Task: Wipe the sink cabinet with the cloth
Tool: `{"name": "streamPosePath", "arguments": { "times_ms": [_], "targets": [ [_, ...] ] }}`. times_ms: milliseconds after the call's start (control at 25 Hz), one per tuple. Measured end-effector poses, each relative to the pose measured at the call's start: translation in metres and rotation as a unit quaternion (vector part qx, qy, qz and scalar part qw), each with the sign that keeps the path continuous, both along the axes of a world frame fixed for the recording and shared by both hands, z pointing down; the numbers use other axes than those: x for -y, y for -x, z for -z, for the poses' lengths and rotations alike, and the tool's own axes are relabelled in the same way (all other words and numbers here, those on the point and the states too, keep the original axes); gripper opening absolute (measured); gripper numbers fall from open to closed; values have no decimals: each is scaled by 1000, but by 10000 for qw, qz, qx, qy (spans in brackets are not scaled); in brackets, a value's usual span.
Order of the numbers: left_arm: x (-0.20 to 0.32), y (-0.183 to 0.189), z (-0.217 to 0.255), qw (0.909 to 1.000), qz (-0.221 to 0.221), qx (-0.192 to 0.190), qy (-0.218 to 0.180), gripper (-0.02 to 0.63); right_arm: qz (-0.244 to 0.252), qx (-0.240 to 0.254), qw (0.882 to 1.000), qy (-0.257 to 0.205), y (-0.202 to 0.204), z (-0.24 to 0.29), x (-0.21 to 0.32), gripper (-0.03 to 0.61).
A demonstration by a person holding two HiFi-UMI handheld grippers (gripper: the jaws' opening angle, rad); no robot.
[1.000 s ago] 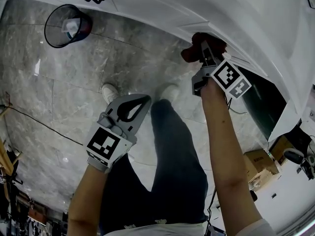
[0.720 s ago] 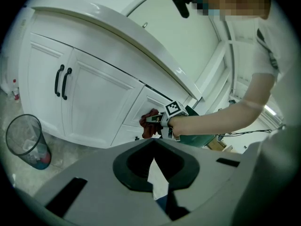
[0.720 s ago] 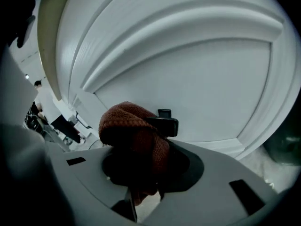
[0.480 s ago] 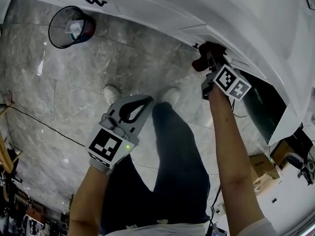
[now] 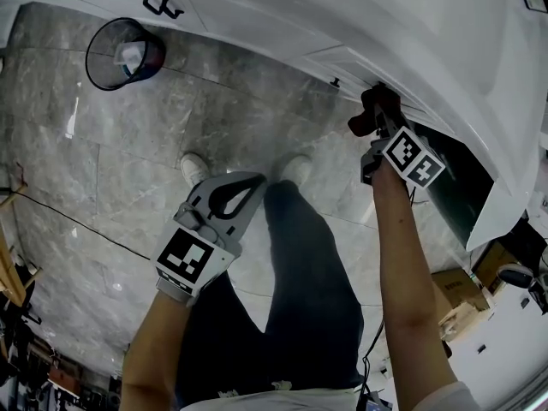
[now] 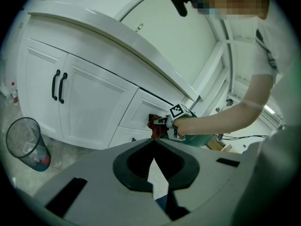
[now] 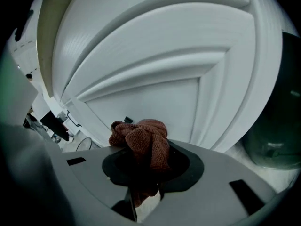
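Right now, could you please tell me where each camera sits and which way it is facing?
Head view: on the person's head, looking steeply down at floor and cabinet; both forearms, legs, shoes, left gripper and right gripper show.
Left gripper view: back from the cabinet, facing its doors past shut, empty jaws; the right forearm shows.
Right gripper view: close against a cabinet panel, over jaws clamped on the cloth.
Shared: head and left gripper views both show the bin and the right gripper's cloth at the cabinet.

Nothing legible anywhere — no words, numbers or brands; the square markers (image 5: 185,259) carry only patterns.
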State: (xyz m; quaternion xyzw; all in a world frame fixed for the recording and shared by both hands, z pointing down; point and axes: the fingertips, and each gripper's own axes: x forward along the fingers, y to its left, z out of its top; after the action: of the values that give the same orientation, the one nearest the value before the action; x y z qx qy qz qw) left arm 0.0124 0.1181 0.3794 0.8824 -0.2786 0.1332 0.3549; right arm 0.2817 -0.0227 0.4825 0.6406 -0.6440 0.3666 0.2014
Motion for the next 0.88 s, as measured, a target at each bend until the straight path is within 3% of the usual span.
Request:
{"name": "streamPosePath", "arguments": {
  "times_ms": [240, 440, 680, 880],
  "targets": [
    [4, -2, 13, 9998, -131, 0, -163, 11, -12, 81, 9995, -319, -4, 38, -5, 115],
    [6, -2, 34, 9992, -218, 28, -325, 11, 132, 381, 9987, -297, 9, 63, -18, 115],
    [16, 11, 66, 9981, -173, 112, -579, 11, 819, 571, 9933, -576, 60, 116, -31, 115],
    [18, 18, 107, 9972, -121, 114, -731, 11, 1504, 452, 9831, -945, 110, 180, -49, 115]
  ]
}}
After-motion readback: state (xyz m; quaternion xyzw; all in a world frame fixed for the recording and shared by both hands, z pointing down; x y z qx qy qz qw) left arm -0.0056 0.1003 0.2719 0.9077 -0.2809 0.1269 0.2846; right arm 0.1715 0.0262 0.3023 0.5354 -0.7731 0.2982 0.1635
